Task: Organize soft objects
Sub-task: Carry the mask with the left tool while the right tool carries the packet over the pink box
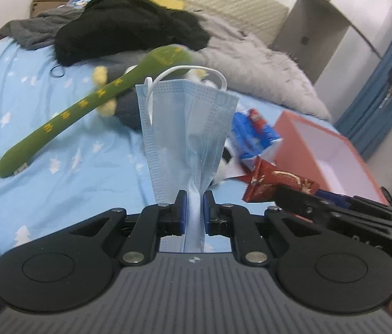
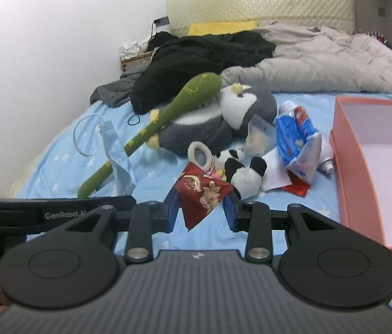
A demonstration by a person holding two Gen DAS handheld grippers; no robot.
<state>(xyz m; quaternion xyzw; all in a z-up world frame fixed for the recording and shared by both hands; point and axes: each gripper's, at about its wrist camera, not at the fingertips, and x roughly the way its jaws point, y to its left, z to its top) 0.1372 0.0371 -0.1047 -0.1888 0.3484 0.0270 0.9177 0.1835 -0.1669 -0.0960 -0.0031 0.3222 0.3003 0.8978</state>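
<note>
My left gripper (image 1: pixel 194 208) is shut on a light blue face mask (image 1: pixel 187 128) and holds it upright above the bed; the mask also shows in the right wrist view (image 2: pixel 118 156). My right gripper (image 2: pixel 201 208) is shut on a red snack packet (image 2: pixel 201 192), which also shows in the left wrist view (image 1: pixel 273 186). On the blue sheet lie a long green plush (image 2: pixel 151 128), a grey and white penguin plush (image 2: pixel 223 114), a small panda plush (image 2: pixel 243 172) and blue packets (image 2: pixel 296 136). An open pink box (image 2: pixel 354 164) stands at the right.
Black clothing (image 2: pixel 204 55) and a grey fluffy blanket (image 2: pixel 335 64) are piled at the head of the bed. A cream headboard (image 2: pixel 265 2) backs onto the wall. A cardboard box (image 2: pixel 134 61) sits in the far left corner.
</note>
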